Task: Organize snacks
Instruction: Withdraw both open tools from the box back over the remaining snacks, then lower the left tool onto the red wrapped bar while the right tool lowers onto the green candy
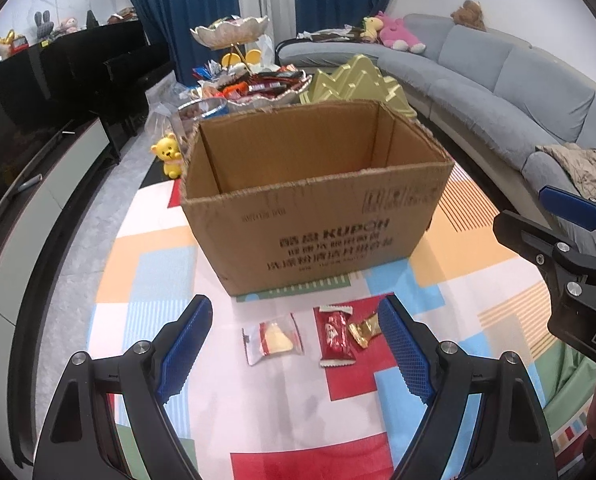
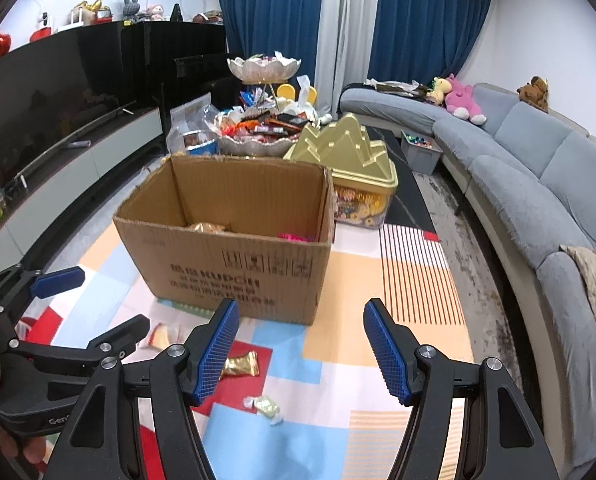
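An open cardboard box (image 1: 317, 216) stands on a colourful mat; it also shows in the right wrist view (image 2: 234, 256) with a few snacks inside. In front of it lie a clear-wrapped biscuit (image 1: 274, 338), a red wrapped bar (image 1: 335, 336) and a gold wrapped candy (image 1: 363, 330). My left gripper (image 1: 296, 344) is open, hovering above these snacks. My right gripper (image 2: 299, 350) is open and empty, to the right of the left gripper. The gold candy (image 2: 240, 364) and a small pale-gold candy (image 2: 266, 406) lie below it.
Behind the box stand a tiered dish of snacks (image 2: 258, 136) and a gold mountain-lidded container (image 2: 349, 160). A yellow bear toy (image 1: 170, 156) sits left of the box. A grey sofa (image 2: 537, 184) curves on the right; a TV cabinet (image 2: 70, 160) runs along the left.
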